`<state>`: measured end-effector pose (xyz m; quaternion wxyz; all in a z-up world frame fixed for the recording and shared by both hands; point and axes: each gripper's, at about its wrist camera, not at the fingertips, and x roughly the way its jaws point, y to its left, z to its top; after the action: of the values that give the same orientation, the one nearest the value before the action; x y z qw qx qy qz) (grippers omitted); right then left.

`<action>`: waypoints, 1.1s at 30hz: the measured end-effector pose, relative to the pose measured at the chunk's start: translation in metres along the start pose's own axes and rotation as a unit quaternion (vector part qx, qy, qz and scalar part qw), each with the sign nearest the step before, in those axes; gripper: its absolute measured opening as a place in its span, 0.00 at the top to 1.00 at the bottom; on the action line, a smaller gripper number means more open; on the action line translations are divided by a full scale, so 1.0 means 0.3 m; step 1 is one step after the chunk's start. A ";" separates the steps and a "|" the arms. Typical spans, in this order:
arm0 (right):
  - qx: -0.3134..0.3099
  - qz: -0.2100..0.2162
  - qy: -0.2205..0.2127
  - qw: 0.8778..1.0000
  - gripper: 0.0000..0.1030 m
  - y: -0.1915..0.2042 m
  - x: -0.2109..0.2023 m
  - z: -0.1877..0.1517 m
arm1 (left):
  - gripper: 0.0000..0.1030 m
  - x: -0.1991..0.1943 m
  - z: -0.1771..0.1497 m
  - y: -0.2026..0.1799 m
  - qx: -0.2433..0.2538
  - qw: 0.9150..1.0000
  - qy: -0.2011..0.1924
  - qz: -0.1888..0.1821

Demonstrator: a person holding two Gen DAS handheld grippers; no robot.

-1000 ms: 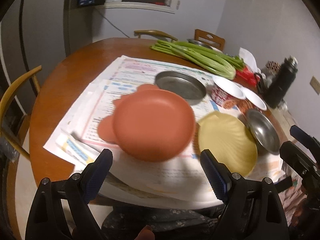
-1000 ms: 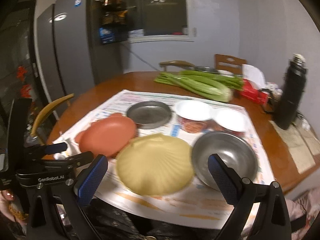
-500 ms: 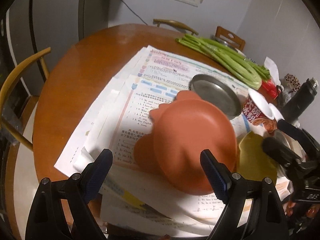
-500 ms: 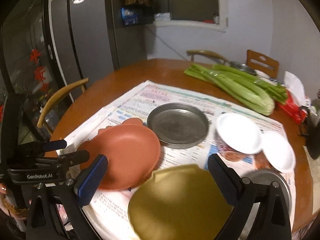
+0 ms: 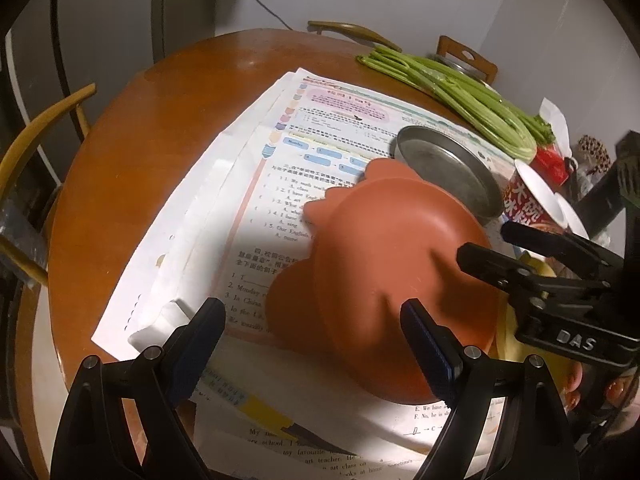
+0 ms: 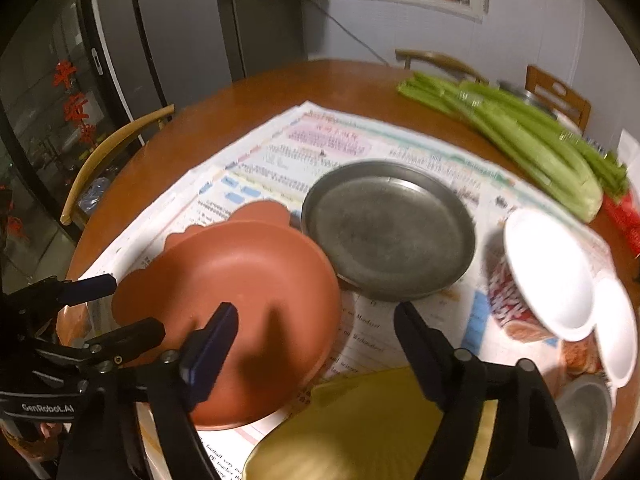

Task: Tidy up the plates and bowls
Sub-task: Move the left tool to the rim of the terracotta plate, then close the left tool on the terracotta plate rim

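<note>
Sorting looks barely begun: your left tongs [image 5: 312, 328] and right tongs [image 6: 316, 330] gape empty; red plate [image 6: 248, 304], steel plate [image 6: 388, 232] unstacked.

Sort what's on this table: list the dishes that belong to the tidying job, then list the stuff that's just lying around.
Part of the job:
- orange plate
- grey metal plate
- yellow shell-shaped plate
- steel bowl
- two white-rimmed patterned bowls

Just lying about:
- celery
- printed worksheets under the dishes
- red packet
</note>
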<state>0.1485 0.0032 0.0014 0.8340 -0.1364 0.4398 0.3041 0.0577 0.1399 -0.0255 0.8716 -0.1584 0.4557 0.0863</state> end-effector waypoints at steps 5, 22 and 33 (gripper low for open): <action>-0.001 0.016 0.013 1.000 0.38 0.004 0.040 -0.005 | 0.25 0.008 -0.002 -0.020 0.011 1.000 -0.002 -0.005; -0.031 0.018 0.023 0.999 0.41 0.062 0.067 -0.003 | 0.47 -0.024 0.019 0.014 -0.016 1.000 -0.022 -0.007; -0.047 0.037 -0.012 0.998 0.40 0.138 -0.045 0.074 | 0.47 -0.139 0.063 0.076 -0.025 0.998 -0.065 0.007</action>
<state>0.1311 0.0412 0.0269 0.8201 -0.1554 0.4200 0.3563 0.0416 0.1675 0.0144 0.8948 -0.1706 0.3967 0.1138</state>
